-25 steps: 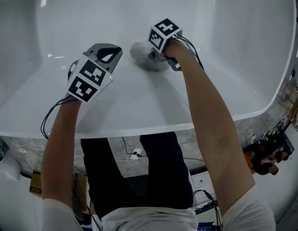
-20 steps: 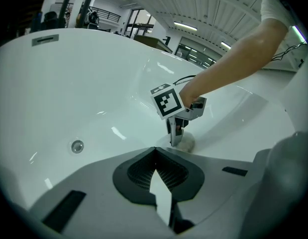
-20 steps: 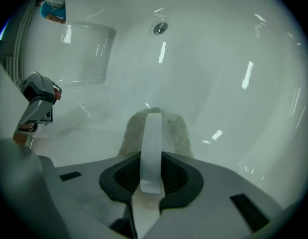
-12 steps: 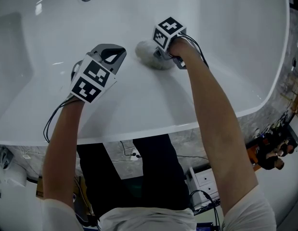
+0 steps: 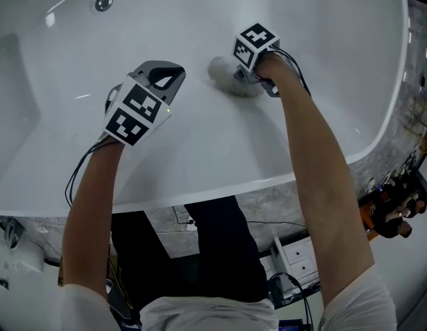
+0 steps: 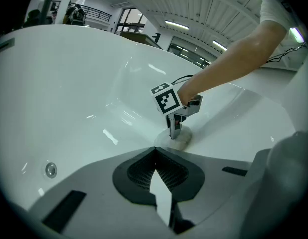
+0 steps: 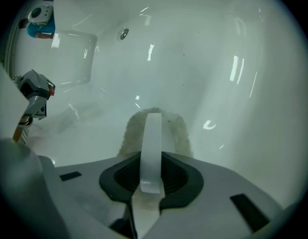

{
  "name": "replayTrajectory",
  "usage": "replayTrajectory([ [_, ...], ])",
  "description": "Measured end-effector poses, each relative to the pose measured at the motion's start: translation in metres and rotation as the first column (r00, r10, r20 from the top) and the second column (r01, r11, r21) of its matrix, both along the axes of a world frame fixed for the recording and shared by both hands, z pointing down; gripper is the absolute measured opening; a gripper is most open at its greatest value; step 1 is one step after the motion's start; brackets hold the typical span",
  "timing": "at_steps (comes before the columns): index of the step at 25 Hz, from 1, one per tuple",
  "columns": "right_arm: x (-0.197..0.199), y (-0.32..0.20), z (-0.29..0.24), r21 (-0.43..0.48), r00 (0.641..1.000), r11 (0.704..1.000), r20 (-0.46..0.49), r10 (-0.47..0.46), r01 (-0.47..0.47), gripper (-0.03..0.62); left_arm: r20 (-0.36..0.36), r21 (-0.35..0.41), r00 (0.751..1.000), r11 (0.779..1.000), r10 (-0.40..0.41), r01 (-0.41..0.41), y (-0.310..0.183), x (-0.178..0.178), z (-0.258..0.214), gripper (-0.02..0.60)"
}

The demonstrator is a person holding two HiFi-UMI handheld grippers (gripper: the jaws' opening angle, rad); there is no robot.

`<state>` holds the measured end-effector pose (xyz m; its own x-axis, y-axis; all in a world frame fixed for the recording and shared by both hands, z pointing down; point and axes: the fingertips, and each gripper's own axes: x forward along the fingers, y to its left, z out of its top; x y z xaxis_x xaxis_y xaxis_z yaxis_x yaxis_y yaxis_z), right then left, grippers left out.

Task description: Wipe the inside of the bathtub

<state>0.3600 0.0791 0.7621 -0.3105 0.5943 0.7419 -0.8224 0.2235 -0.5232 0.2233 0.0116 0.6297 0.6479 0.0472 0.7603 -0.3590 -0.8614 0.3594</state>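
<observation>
The white bathtub (image 5: 199, 150) fills the head view. A pale fluffy cloth (image 5: 225, 74) lies pressed against its inner wall. My right gripper (image 5: 239, 76) is shut on it, with the marker cube above. In the right gripper view the cloth (image 7: 179, 133) bulges out on both sides of the shut jaws of the right gripper (image 7: 153, 133). My left gripper (image 5: 168, 80) hovers over the tub wall to the left of the cloth, apart from it. In the left gripper view the left gripper (image 6: 154, 152) is shut on nothing, and the right gripper (image 6: 174, 129) stands on the cloth (image 6: 182, 140) ahead.
A round metal fitting (image 5: 103, 3) sits in the tub wall at the far left, also seen as a fitting (image 7: 124, 33) in the right gripper view. The tub rim (image 5: 220, 185) runs in front of the person's legs. Cables and boxes (image 5: 289, 261) lie on the floor below.
Both grippers have shifted to the right along the tub wall, away from the round fitting. The cloth has slid along with the right gripper, still gripped.
</observation>
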Motion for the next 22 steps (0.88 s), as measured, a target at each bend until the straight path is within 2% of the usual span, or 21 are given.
replayTrajectory([
  [2,0.001,-0.001,-0.001,0.004,1.000,1.000,-0.002,0.004,-0.004,0.094,0.000,-0.005,1.000,1.000,0.003,-0.003,0.000,-0.001,0.000,0.006],
  [6,0.058,0.001,-0.008,0.020,1.000,1.000,-0.014,0.016,-0.016,0.094,0.007,-0.003,1.000,1.000,0.029,-0.029,0.006,0.048,-0.008,0.006],
  [7,0.061,0.002,-0.007,0.023,1.000,1.000,-0.020,0.018,-0.018,0.094,0.008,-0.003,0.999,0.999,0.035,-0.035,0.007,0.048,-0.007,0.006],
  [10,0.042,0.000,0.002,0.033,0.999,0.999,-0.040,0.029,-0.027,0.094,0.011,-0.003,0.999,0.999,0.046,-0.046,0.007,0.017,0.002,0.006],
  [12,0.061,0.000,-0.001,0.044,0.998,0.998,-0.055,0.036,-0.034,0.094,0.017,-0.001,0.999,0.999,0.050,-0.050,0.007,0.026,-0.002,0.006],
  [16,0.128,0.006,-0.023,0.071,0.996,0.997,-0.085,0.039,-0.033,0.094,0.032,0.016,0.998,0.998,0.061,-0.061,0.010,0.073,-0.027,0.006],
  [18,0.133,0.004,-0.040,0.102,0.994,0.994,-0.094,0.051,-0.041,0.094,0.038,0.034,0.998,0.998,0.058,-0.059,0.010,0.069,-0.047,0.006],
  [22,0.138,-0.003,-0.071,0.179,0.982,0.973,-0.096,0.163,-0.144,0.094,0.041,0.061,0.998,0.997,0.052,-0.055,0.010,0.058,-0.083,0.006],
])
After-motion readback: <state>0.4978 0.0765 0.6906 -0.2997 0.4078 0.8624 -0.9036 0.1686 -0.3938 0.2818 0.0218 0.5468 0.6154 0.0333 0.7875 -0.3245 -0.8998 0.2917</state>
